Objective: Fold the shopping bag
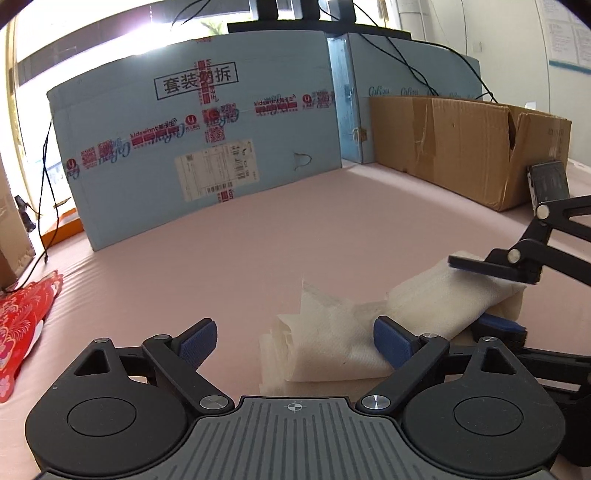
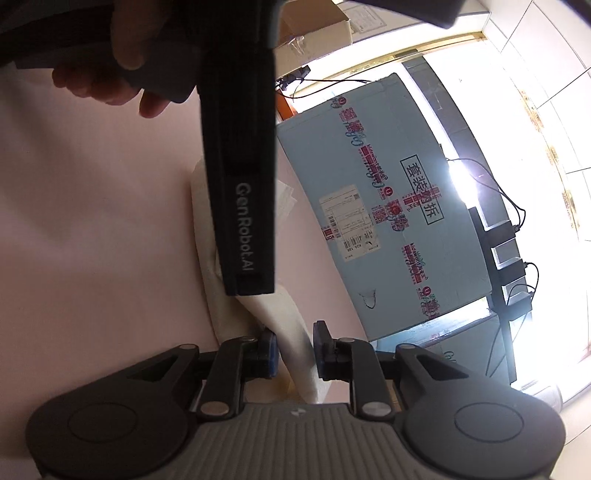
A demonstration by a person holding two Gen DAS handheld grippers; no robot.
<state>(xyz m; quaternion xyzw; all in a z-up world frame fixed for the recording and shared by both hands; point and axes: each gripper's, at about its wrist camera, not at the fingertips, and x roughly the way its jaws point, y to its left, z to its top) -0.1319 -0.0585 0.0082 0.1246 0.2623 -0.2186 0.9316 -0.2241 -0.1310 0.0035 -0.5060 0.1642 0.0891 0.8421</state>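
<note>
Left wrist view shows the white shopping bag [image 1: 354, 332] — soft, crinkled, folded into a long strip — lying on the pink bench [image 1: 295, 240] with its long axis running right toward the right tool [image 1: 495, 295], whose pads straddle it unclamped, while the nearer left tool [image 1: 295, 343] gapes wide.

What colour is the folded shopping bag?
White; the shopping bag shows best in the left wrist view.

Bright window [image 1: 110, 29] glare behind blue carton [image 1: 199, 147] and brown box [image 1: 461, 147] on pink tabletop [image 1: 258, 251]
</note>
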